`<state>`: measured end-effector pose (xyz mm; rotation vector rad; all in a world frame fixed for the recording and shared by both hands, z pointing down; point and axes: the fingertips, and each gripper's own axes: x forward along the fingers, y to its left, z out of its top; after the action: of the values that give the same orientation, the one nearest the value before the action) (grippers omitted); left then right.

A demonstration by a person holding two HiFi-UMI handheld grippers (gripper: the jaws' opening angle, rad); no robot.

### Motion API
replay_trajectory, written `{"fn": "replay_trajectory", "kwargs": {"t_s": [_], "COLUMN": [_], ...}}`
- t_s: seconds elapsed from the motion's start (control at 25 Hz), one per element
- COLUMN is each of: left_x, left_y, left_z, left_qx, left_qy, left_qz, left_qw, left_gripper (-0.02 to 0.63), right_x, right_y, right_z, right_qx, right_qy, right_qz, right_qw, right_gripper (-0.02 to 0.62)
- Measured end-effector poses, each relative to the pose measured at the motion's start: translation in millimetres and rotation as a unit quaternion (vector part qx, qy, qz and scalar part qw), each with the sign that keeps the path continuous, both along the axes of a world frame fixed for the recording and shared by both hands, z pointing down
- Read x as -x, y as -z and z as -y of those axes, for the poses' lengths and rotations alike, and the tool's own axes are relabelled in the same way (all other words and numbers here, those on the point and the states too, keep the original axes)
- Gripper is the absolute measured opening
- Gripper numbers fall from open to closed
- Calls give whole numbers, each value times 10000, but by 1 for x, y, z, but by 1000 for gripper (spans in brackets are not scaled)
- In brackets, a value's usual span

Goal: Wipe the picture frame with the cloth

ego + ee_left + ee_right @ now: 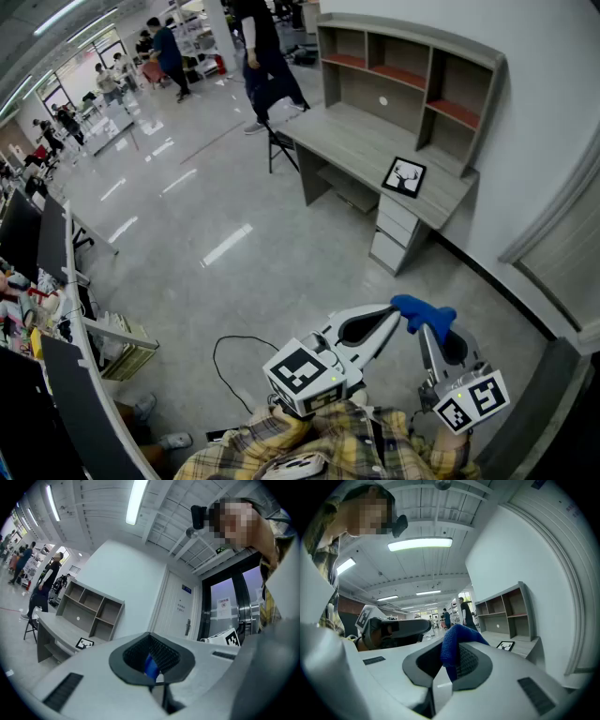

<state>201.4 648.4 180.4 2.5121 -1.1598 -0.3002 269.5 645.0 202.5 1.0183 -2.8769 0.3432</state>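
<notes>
The picture frame (404,176), black-edged with a deer silhouette, lies flat on the right end of a grey desk (356,141) across the floor, far from both grippers. It shows small in the left gripper view (84,643) and in the right gripper view (505,645). A blue cloth (424,314) bunches out of my right gripper (433,336), which is shut on it (452,660). My left gripper (390,317) is held beside it with its jaws together and nothing in them (151,665); a strip of the cloth (151,666) shows through the slit between its pads.
The desk carries a shelf unit (412,70) and stands against the white wall. A black chair (277,142) stands at its left end, with a person (267,56) walking by. A black cable (225,352) lies on the shiny floor. Monitor benches (56,309) line the left.
</notes>
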Motion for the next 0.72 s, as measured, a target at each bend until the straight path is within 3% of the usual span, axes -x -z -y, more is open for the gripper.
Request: {"fn": "replay_trajectory", "kwargs": {"t_s": [0.12, 0.2, 0.72], "left_x": [30, 31, -4], "left_y": [3, -1, -21], "left_z": [39, 51, 71], "left_qx": [-294, -315, -114], "left_qy": [450, 536, 564], "left_qz": [152, 267, 258], "left_qw": [9984, 9977, 9980], "left_gripper": [5, 5, 5], "right_x": [33, 36, -10], "right_y": [-2, -2, -17], "right_z": [47, 60, 75], "right_qx": [-268, -302, -99], "right_qy": [452, 573, 460], "right_qz": [296, 385, 432], "right_qw": [9982, 9972, 9980], "right_gripper": [41, 41, 41]}}
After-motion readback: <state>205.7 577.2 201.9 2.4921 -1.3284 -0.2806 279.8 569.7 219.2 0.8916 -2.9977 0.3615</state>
